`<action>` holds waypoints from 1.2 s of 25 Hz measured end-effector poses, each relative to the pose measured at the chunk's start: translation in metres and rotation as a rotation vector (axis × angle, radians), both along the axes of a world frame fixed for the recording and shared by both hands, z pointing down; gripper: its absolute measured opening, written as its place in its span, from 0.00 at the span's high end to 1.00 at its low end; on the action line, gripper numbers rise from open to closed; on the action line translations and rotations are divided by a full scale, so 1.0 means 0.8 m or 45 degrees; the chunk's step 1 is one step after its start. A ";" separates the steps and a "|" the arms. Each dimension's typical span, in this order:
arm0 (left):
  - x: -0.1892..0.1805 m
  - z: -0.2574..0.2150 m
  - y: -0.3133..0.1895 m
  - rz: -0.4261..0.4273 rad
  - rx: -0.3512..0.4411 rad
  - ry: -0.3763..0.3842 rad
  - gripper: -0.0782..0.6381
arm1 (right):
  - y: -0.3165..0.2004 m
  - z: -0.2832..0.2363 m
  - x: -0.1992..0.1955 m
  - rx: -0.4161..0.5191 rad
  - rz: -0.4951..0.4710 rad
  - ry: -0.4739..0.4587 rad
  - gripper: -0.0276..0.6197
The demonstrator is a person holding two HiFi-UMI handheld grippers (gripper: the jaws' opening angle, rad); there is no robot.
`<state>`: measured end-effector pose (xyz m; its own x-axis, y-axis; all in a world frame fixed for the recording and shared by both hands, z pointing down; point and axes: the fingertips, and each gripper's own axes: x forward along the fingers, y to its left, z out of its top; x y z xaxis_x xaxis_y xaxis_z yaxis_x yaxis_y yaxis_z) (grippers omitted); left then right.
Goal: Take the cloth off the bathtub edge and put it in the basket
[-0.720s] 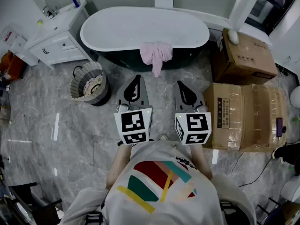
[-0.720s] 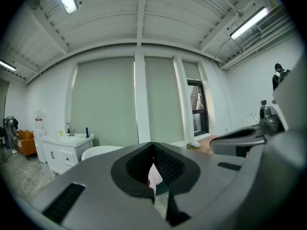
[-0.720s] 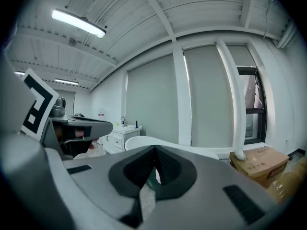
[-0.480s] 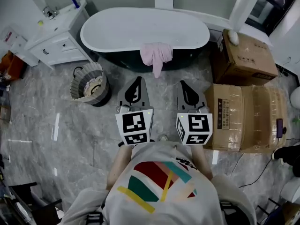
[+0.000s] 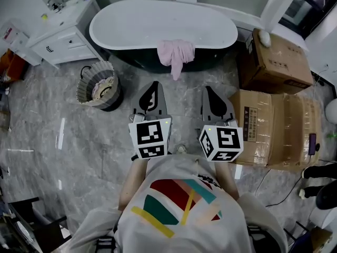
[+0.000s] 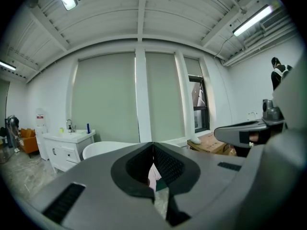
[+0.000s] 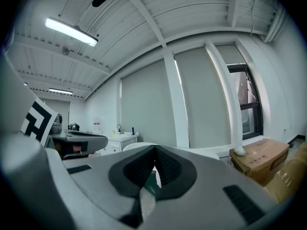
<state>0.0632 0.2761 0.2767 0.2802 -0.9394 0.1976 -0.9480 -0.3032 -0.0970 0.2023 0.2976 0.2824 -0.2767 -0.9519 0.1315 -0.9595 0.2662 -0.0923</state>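
A pink cloth [image 5: 176,55] hangs over the near edge of the white bathtub [image 5: 158,29], in the middle of its length. A round striped basket [image 5: 98,90] stands on the floor to the left of the tub's front. My left gripper [image 5: 153,87] and right gripper [image 5: 209,91] are held side by side over the floor, a short way before the cloth, both shut and empty. Through the slit between the left gripper's jaws a strip of the pink cloth [image 6: 152,175] shows. In the right gripper view the tub [image 7: 139,147] lies beyond the shut jaws.
Cardboard boxes [image 5: 274,125] are stacked to the right of the grippers, another box [image 5: 276,57] behind them. A white vanity cabinet [image 5: 58,28] stands left of the tub. Cables [image 5: 287,188] trail on the marble floor at lower right.
Both grippers have moved slightly forward toward the tub, and the head view has shifted a little. Their jaws stay shut.
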 end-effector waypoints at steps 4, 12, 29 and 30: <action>0.011 -0.004 -0.005 0.012 0.014 0.008 0.87 | -0.005 0.000 0.009 0.010 0.004 0.032 0.94; 0.034 -0.007 -0.004 0.047 0.031 0.003 0.87 | -0.010 -0.002 0.023 0.009 -0.017 -0.025 0.94; 0.024 -0.011 -0.028 0.017 0.087 0.027 0.87 | -0.030 0.005 0.006 -0.026 -0.161 -0.033 0.94; 0.022 -0.013 -0.032 0.015 0.092 0.035 0.87 | -0.034 0.004 0.007 -0.021 -0.155 -0.029 0.94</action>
